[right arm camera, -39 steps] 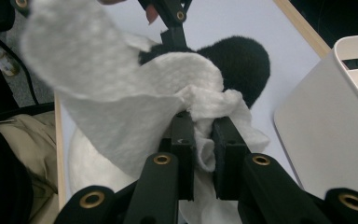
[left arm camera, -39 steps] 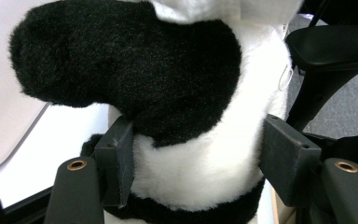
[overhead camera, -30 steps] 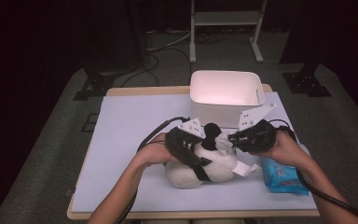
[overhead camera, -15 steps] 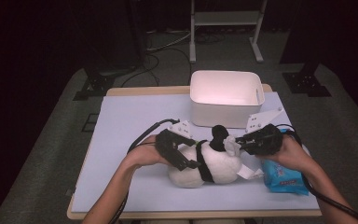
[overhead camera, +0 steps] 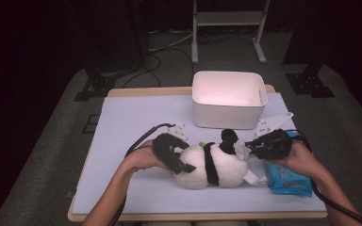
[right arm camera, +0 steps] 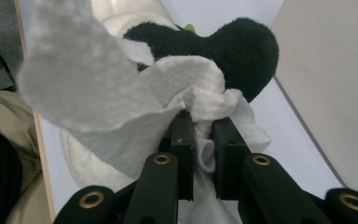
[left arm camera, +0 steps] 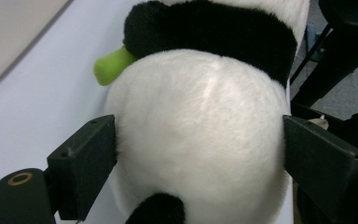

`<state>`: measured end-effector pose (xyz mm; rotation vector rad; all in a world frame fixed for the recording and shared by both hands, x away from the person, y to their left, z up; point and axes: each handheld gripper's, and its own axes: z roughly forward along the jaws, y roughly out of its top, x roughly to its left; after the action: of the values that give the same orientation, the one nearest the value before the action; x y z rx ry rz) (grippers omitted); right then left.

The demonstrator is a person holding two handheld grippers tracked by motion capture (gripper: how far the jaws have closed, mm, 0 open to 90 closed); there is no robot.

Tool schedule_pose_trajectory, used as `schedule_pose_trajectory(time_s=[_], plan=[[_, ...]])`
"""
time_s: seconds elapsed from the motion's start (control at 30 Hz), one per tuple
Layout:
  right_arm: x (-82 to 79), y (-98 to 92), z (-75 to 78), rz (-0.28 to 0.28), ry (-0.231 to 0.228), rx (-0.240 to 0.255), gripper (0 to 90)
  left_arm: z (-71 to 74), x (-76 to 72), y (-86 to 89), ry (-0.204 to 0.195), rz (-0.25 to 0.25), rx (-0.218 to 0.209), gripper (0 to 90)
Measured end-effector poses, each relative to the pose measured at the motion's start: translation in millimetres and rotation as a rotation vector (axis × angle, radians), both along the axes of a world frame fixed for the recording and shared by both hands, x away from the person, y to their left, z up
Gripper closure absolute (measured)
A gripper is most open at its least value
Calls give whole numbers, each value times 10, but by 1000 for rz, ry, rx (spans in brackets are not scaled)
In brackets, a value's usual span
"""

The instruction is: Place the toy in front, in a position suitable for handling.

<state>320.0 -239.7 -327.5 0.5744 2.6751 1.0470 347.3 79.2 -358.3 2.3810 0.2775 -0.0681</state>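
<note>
A plush panda lies on its side near the middle of the table's pale mat, just this side of the white bin, with a blue wipes pack close on its right. The left gripper sits at the toy's left end; in the left gripper view its jaws have just been opening and now stand spread either side of the white rump, at most brushing the fur rather than squeezing it. The right gripper is pressed together on a white wipe, holding the cloth against the panda's black ear at the toy's right end. The toy looks light, soft and springy, so it will likely give under pressure and roll or slide on the smooth mat when rubbed. A steadying hold seems best across the round body, where there is bulk to bite into; the ear and the small green piece by the black band look too floppy to hold by.
</note>
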Motion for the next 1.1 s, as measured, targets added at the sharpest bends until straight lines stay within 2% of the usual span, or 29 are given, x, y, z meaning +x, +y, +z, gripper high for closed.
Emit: schedule_pose_trajectory(time_s=[0.03,0.07,0.1,0.13,0.2,0.33,0.47,0.53,0.73,0.83,1.1], plan=[[-2,-1,-4,-1,-1,-3,799,-10,-3,-13,-1,1,-1,125],[-2,-1,-9,0,-2,-3,799,-12,-14,-21,-7,5,-8,168],[4,-4,-22,-8,-2,-6,800,-6,-23,-25,-16,5,-14,281],[4,-4,-22,-8,-2,-6,800,7,-28,-25,-29,11,-12,281],[25,-30,-46,-23,2,13,800,32,-43,-29,-47,14,-13,355],[37,-28,-69,-23,12,12,800,135,-40,1,-114,12,10,370],[80,10,-112,-25,25,27,800,223,-33,50,-147,10,38,376],[95,49,-115,-19,22,32,800,195,-25,75,-148,5,57,375],[95,141,-51,5,6,20,800,140,-45,125,-142,3,37,372],[95,182,18,22,-9,36,800,143,-58,112,-145,-1,29,372],[124,346,100,54,-30,22,800,145,-59,98,-141,-12,36,369]])
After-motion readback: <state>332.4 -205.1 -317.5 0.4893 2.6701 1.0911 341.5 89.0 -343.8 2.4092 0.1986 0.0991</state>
